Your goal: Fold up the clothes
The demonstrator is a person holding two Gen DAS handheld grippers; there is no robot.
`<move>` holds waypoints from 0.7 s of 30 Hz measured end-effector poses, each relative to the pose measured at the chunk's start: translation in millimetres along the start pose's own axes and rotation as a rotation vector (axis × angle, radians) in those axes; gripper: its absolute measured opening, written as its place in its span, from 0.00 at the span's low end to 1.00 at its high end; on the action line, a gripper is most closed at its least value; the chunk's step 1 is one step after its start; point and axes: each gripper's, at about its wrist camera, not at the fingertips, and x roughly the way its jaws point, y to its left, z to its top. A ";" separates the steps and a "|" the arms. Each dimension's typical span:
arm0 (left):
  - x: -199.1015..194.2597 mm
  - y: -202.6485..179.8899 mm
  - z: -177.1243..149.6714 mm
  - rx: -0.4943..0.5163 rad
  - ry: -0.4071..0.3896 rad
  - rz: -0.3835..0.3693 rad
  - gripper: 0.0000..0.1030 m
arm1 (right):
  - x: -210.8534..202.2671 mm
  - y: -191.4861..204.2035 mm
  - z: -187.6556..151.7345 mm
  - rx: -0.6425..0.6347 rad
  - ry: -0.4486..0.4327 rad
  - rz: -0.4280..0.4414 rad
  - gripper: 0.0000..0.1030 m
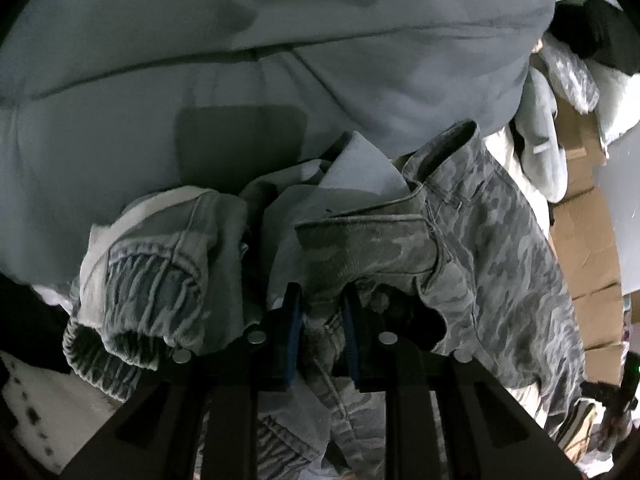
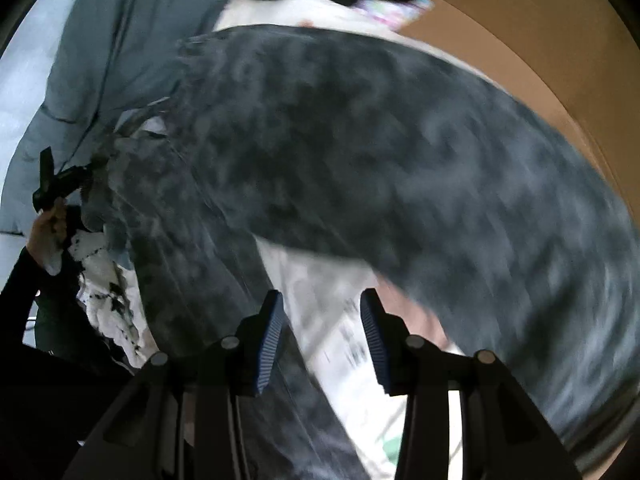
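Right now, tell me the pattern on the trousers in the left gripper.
Grey camouflage on the trousers; clearest in the left wrist view.

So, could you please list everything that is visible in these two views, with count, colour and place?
camouflage trousers: one, grey camouflage, middle of both views, waistband at the left gripper
pale blue garment: one, light grey-blue, spread behind the trousers
cardboard boxes: several, brown, right edge of the left wrist view
white patterned cloth: one, white with black marks, under the trousers, lower left of the right wrist view
dark garment: one, black, upper right, partly hidden
left gripper: one, black with blue pads, shut on the trousers' waistband
right gripper: one, black with blue pads, open, nothing between its pads
hand: one, with dark sleeve, holding the left gripper, left edge of the right wrist view
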 end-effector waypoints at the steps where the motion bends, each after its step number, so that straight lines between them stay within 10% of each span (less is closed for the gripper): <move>1: -0.7 1.1 -0.9 0.003 -0.008 -0.007 0.20 | 3.4 8.4 13.3 -0.026 -0.001 0.002 0.37; 21: 0.2 8.6 -23.2 -0.058 -0.132 -0.078 0.20 | 129.2 219.4 182.7 -0.341 -0.057 0.192 0.37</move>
